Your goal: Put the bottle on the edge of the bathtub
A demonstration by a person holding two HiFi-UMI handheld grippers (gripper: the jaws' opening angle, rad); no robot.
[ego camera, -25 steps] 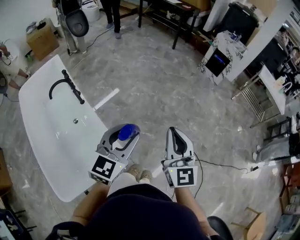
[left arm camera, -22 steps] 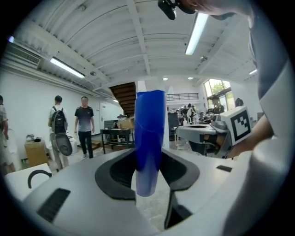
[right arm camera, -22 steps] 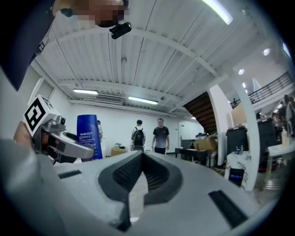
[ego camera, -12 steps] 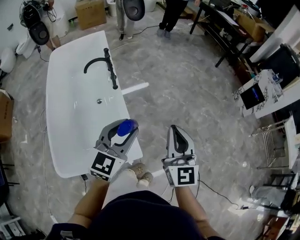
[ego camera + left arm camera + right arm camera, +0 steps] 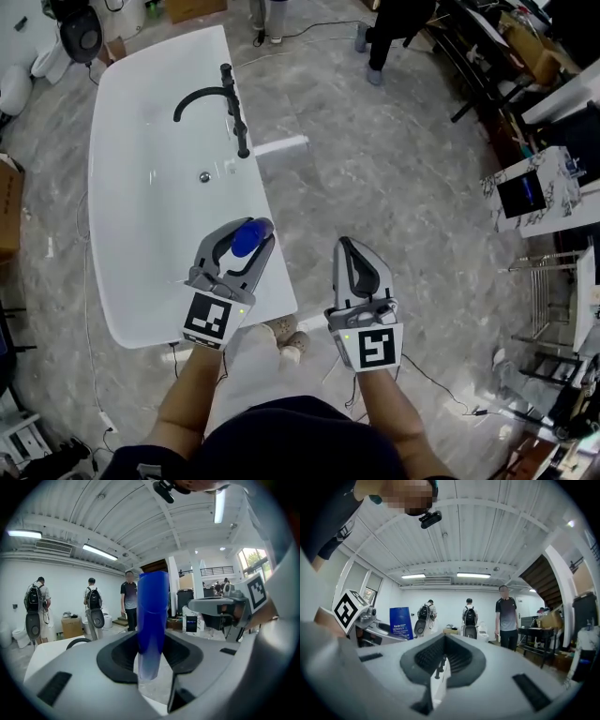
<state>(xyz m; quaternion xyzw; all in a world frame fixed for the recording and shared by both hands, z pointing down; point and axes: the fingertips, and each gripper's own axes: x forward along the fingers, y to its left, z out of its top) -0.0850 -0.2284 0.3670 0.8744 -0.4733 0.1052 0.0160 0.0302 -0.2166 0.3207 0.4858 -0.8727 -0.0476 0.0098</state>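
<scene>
The blue bottle (image 5: 247,236) stands upright between the jaws of my left gripper (image 5: 246,240), which is shut on it. It hangs over the near right rim of the white bathtub (image 5: 265,214). A black faucet (image 5: 228,94) rises from that rim farther away. In the left gripper view the bottle (image 5: 152,616) fills the middle between the dark pads of the left gripper (image 5: 151,654). My right gripper (image 5: 352,262) is shut and empty over the grey floor to the right of the tub. In the right gripper view the bottle (image 5: 401,620) shows at the left beyond the right gripper (image 5: 443,657).
People with backpacks (image 5: 469,616) stand beyond the tub's far end. Dark tables (image 5: 487,56) and a metal rack (image 5: 553,300) line the right side. A white strip (image 5: 281,145) lies on the floor beside the faucet. Cables (image 5: 441,380) run behind me and my feet (image 5: 286,337) are by the tub's corner.
Both grippers have swung left toward the tub. The bottle, a second ago over the floor beside the tub's near corner, now hangs over its right rim. Both grips look unchanged.
</scene>
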